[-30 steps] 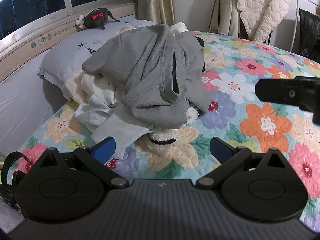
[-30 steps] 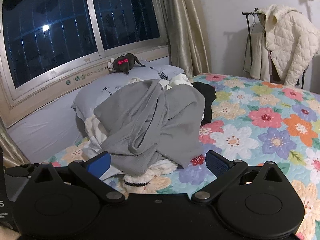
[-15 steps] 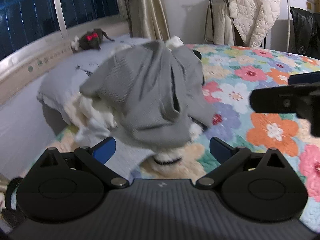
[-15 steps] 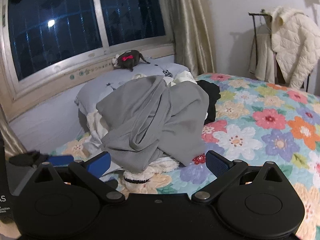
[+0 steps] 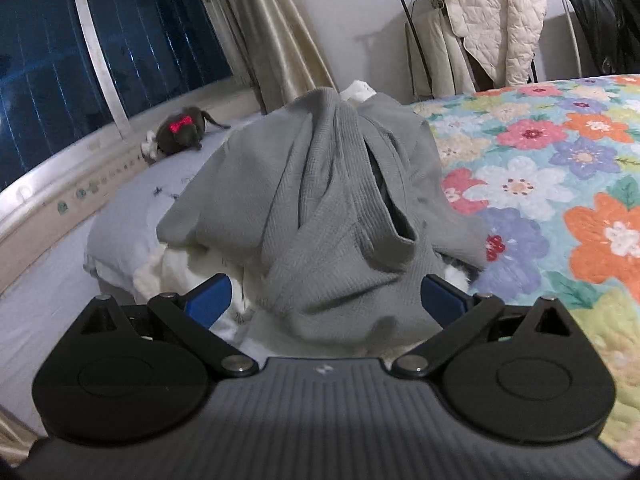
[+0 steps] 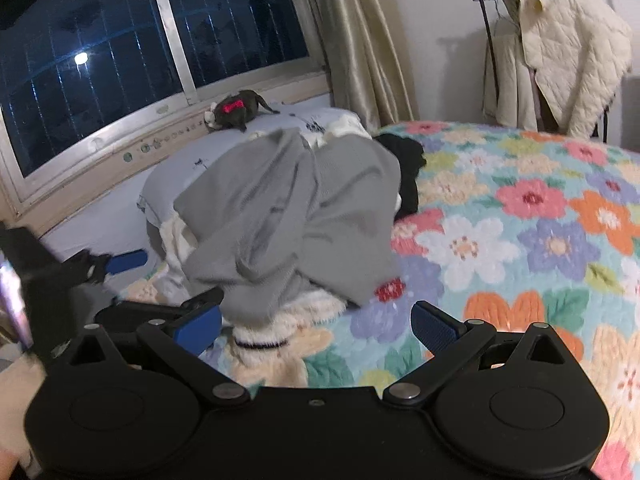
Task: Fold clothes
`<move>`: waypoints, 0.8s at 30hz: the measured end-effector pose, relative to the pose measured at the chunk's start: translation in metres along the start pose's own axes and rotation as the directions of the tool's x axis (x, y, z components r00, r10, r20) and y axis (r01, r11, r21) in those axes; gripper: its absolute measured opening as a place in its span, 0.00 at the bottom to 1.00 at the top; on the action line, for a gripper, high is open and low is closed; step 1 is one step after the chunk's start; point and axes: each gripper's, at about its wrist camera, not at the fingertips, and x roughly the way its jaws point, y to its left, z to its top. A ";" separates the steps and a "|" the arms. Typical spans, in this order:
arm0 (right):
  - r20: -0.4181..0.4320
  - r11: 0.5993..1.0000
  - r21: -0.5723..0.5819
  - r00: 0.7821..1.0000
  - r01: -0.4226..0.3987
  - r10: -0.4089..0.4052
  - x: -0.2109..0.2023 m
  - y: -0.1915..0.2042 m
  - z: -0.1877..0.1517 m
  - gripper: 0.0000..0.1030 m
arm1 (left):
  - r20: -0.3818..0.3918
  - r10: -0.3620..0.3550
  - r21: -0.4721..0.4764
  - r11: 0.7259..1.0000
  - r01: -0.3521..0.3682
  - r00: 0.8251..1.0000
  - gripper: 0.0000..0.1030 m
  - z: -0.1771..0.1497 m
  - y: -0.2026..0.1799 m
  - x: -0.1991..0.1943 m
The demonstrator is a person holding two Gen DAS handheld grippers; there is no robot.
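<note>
The left claw [image 5: 326,300] is spread wide, its blue pads flanking the lower fold of the grey garment [image 5: 320,216] without gripping it; the right claw [image 6: 316,322] is likewise released, the clothes pile [image 6: 288,216] just ahead on the floral bed [image 6: 520,240]; beyond, a plush toy [image 6: 236,114].

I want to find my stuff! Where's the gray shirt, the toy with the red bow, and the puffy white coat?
gray shirt [image 5: 320,216], left wrist view, on its bunched middle folds.
toy with the red bow [image 6: 234,114], right wrist view, on its dark body.
puffy white coat [image 5: 496,20], left wrist view, on its quilted front.
</note>
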 end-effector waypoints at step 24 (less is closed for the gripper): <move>-0.011 0.991 -0.121 0.998 0.053 -0.055 0.029 0.007 -0.050 0.53 | 0.061 -0.284 0.018 0.959 0.283 0.957 0.07 0.051 -0.036 -0.034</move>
